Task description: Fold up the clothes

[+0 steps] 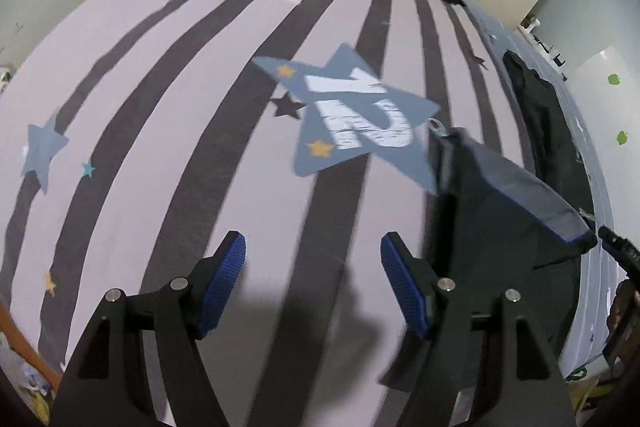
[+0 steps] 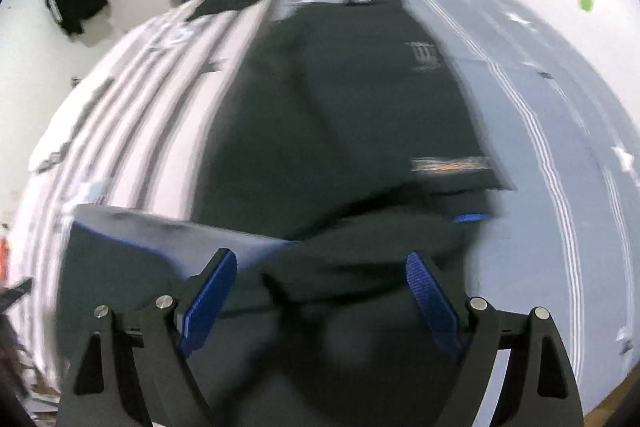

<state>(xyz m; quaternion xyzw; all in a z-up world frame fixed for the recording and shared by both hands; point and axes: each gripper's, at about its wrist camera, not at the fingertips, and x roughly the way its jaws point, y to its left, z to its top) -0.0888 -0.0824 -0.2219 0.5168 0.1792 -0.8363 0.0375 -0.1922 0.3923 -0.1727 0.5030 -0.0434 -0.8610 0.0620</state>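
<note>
Both tools stand spread — the left tool (image 1: 313, 281) over bare bed (image 1: 160, 147), the right tool (image 2: 322, 301) above the dark garment (image 2: 340, 99). Soft and limp, it likely sags — best pinched at a hem or corner.

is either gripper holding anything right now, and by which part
Nothing is held. The left gripper is open over the bedsheet; the right gripper is open above the dark garment.

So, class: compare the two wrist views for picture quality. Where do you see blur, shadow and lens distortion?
Left wrist view: mostly sharp; the striped bedsheet bulges from fisheye distortion, the dark garment at right is smeared, and a soft shadow falls between the open left gripper fingers. Right wrist view: heavy motion blur throughout; the stripes streak, and only the open right gripper stays crisp.
</note>
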